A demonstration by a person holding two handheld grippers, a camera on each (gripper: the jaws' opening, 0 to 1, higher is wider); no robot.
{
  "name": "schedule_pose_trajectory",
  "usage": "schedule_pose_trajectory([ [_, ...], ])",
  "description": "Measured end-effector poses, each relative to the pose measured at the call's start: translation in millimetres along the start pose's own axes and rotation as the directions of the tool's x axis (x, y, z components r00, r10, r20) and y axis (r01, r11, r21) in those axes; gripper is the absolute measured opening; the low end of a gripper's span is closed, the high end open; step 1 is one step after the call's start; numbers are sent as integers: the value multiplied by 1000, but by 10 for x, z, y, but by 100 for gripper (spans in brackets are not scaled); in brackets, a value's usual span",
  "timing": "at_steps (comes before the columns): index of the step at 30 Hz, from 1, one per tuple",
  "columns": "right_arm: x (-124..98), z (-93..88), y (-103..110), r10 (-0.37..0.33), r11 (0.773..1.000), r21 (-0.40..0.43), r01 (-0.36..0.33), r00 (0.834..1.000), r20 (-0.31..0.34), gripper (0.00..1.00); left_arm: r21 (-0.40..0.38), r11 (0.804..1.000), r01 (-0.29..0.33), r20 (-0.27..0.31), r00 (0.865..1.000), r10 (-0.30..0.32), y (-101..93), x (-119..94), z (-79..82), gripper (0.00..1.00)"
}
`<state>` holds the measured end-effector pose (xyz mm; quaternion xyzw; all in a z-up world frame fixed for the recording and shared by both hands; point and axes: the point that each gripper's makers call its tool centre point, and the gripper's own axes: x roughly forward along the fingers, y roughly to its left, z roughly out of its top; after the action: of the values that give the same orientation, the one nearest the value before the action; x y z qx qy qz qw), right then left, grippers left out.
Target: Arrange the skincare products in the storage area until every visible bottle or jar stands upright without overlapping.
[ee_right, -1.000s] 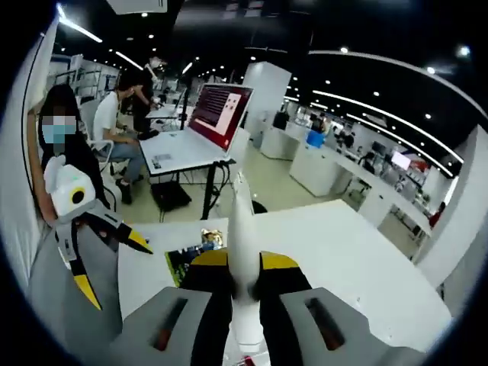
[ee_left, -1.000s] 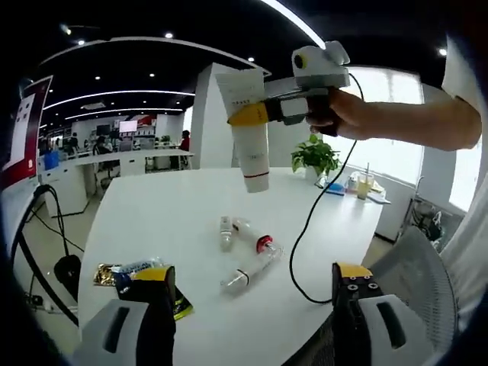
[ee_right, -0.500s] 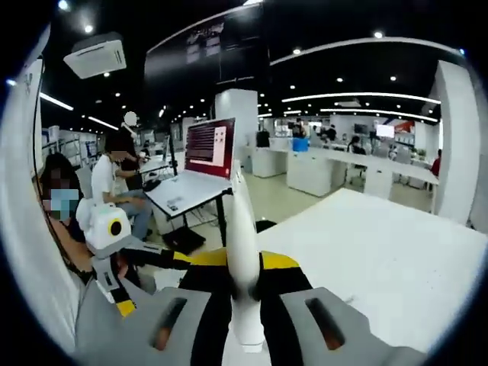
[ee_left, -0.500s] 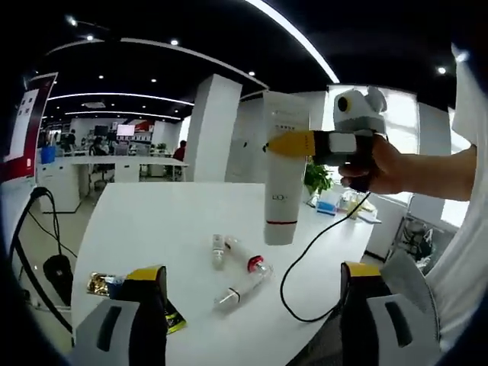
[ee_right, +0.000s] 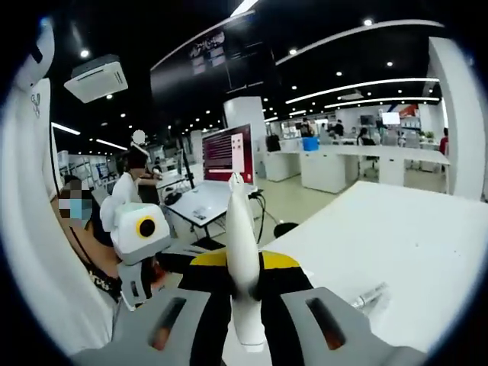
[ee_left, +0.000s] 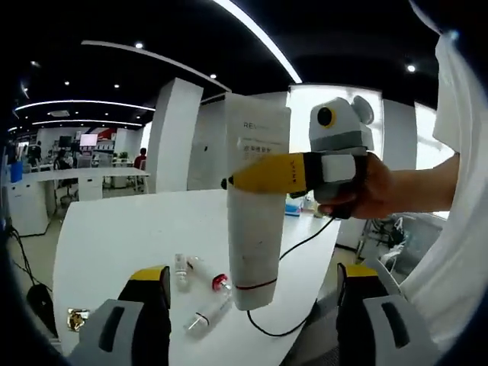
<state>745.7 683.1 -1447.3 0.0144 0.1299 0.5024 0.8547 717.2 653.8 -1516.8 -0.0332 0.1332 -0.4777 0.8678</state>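
Note:
A white skincare tube [ee_left: 255, 221] hangs cap down over the white table [ee_left: 114, 236], close to the left gripper view. My right gripper [ee_left: 263, 174], held by a hand, is shut on its upper part with yellow jaws. In the right gripper view the same tube [ee_right: 238, 229] stands edge-on between the jaws of the right gripper [ee_right: 242, 263]. My left gripper [ee_left: 252, 273] is open at the bottom of its view with nothing held, and the left gripper [ee_right: 141, 244] also appears at the left. Three small bottles lie on the table: a clear one [ee_left: 181, 271], a red-capped one [ee_left: 221, 280] and another clear one [ee_left: 204, 319].
A foil packet [ee_left: 76, 319] lies at the table's near left edge. A black cable [ee_left: 293, 248] trails across the table under the tube. A small bottle [ee_right: 370, 293] lies on the table [ee_right: 396, 236]. Behind stand a laptop [ee_right: 226, 152] on a desk and seated people.
The right gripper has carried the tube closer to the left gripper's camera, so it looms larger and more central. Both views have shifted with the hands. The bottles lie as before.

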Motion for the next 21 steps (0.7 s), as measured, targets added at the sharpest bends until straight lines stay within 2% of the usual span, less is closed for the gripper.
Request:
schedule_pose_trajectory([
  [1,10,3,32,10,1000,1,-10,1000,0,11,1,1000,8,1,1000,-8,-20,19,14,92],
  [4,38,-4,151,60,998,-9,-60,998,-7,11,-37,995,98,11,995,-97,-148,59,58,83],
  [7,50,-4,246,90,995,-32,-90,996,-18,11,-111,981,161,-42,985,-166,-223,38,-8,62],
  [8,52,-1,260,93,995,-32,-93,995,-19,11,-100,984,147,-42,988,-152,-188,37,7,57],
  [9,53,-10,283,101,994,-33,-102,994,-32,11,-83,987,140,-35,989,-144,-174,30,20,56],
  [11,54,5,297,107,993,-39,-108,994,-26,11,-34,990,139,14,990,-139,-161,4,121,53],
  [13,59,19,343,135,991,-22,-135,991,-19,11,-42,986,160,15,987,-160,-185,-15,135,48],
  [17,82,-10,478,208,977,-32,-210,977,-42,11,-41,977,207,-31,978,-208,-221,-43,53,45],
  [19,95,-56,555,252,967,-14,-253,965,-67,11,-35,964,264,-57,962,-266,-276,-99,-16,40],
  [21,103,-84,629,288,957,-8,-289,954,-79,11,-17,955,297,-62,953,-298,-300,-164,-48,38],
])
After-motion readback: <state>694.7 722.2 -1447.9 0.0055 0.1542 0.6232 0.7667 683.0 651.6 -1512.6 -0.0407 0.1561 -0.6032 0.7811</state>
